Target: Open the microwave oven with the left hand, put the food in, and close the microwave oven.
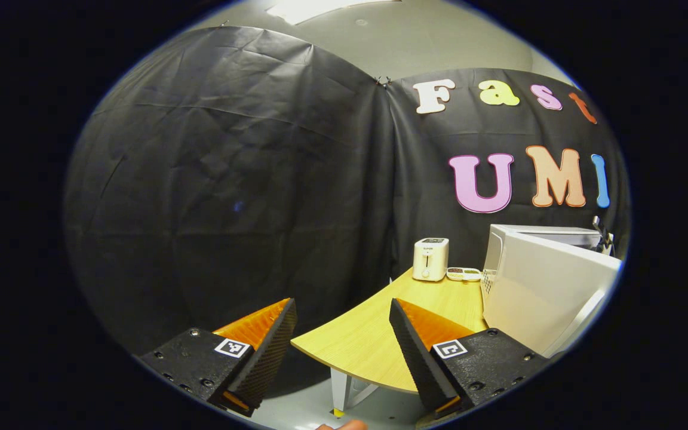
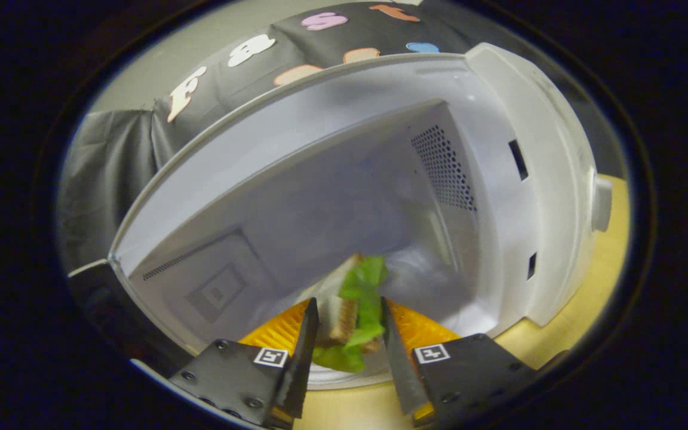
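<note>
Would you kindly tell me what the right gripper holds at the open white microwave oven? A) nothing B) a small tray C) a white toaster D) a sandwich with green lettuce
D: in the right gripper view, the right gripper grips a toasted sandwich with green lettuce between both fingers, at the mouth of the open white microwave oven.

Wooden table (image 1: 374, 340) carries microwave (image 1: 544, 286), toaster (image 1: 430, 258) and tray (image 1: 463, 273).
</note>
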Available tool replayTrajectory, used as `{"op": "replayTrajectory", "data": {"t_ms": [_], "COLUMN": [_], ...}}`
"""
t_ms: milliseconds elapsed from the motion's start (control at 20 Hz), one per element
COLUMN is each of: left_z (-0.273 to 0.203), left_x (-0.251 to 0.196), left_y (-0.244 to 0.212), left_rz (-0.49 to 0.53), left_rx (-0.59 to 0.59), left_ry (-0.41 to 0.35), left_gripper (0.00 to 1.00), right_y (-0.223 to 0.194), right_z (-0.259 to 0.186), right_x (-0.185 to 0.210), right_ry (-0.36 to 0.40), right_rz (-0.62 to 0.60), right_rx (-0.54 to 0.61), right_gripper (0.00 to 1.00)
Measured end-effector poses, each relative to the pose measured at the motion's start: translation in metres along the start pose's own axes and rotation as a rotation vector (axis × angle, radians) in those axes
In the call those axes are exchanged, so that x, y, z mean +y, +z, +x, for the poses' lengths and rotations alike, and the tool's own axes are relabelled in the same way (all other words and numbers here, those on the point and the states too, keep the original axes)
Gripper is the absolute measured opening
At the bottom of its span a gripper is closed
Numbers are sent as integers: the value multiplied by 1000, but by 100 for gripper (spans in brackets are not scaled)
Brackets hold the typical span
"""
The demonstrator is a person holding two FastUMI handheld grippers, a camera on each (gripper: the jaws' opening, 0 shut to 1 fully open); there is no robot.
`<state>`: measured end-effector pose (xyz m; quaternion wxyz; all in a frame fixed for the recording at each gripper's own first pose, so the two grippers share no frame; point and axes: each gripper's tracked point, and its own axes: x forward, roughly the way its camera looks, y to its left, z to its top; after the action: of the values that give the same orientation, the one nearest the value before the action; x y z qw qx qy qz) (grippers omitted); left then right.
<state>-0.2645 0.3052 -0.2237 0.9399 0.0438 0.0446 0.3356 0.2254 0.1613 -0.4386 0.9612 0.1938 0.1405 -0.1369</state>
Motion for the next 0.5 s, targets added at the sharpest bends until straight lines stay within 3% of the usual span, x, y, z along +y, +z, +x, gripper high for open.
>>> {"op": "replayTrajectory", "data": {"t_ms": [50,100,200,300,350,400,450,500], "left_z": [0,-1,-1,-3,-4,-4,-5,-4], "left_x": [0,0,-2,-2,-3,-4,-7,-8], "left_y": [1,1,1,3,4,5,6,7], "left_rz": [0,1,5,8,8,7,7,7], "left_rx": [-1,-2,-3,-7,-10,-11,-11,-12], "left_ry": [0,-2,-5,-7,-10,-15,-19,-20], "left_gripper": [96,96,96,96,96,96,92,96], "right_y": [0,3,10,8,10,12,15,18], "right_z": [0,1,1,0,-1,-3,-5,-9], "right_x": [2,0,-4,-6,-6,-5,-5,-5], "right_ry": [26,25,33,47,55,64,71,71], "right_rz": [-17,-37,-89,-116,-127,-137,-152,-168], "right_rx": [4,-9,-39,-37,-45,-53,-63,-72], "right_gripper": [53,65,78,85,97,100,92,92]}}
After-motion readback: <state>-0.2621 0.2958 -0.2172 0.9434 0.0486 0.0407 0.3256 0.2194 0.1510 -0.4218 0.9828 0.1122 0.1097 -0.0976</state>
